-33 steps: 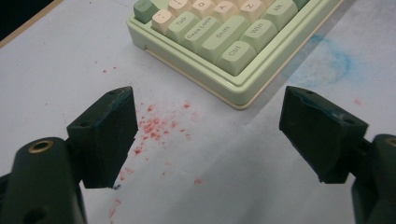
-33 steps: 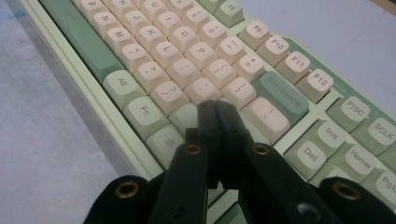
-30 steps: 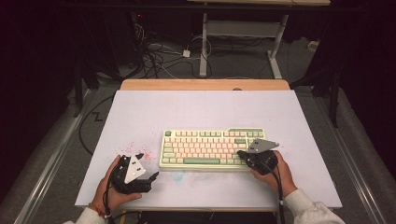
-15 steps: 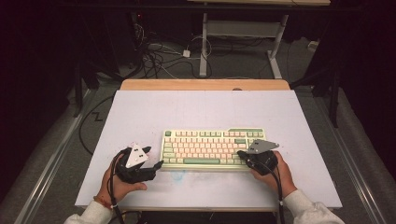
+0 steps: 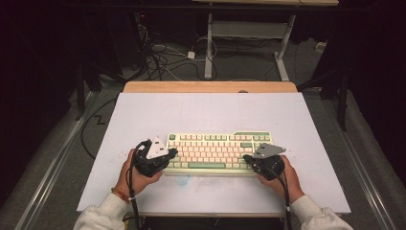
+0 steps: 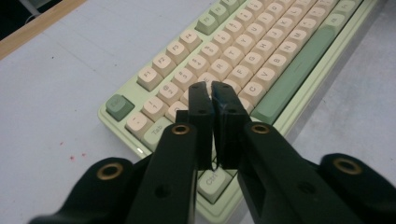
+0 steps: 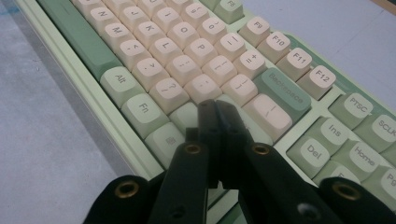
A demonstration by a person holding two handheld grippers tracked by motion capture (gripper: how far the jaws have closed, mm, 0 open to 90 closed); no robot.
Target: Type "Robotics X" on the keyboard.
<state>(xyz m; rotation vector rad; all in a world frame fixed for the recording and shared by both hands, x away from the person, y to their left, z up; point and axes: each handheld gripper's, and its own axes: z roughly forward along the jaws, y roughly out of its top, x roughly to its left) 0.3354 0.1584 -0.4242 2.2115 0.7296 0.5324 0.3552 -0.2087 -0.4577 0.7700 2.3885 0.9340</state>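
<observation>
My left gripper [image 6: 212, 91] and right gripper [image 7: 215, 106] are matte black, with brass-ringed screw holes behind the jaws. A grey three-cornered plate tops each and black cables trail back. My sleeves [image 5: 103, 215] are pale grey.
</observation>
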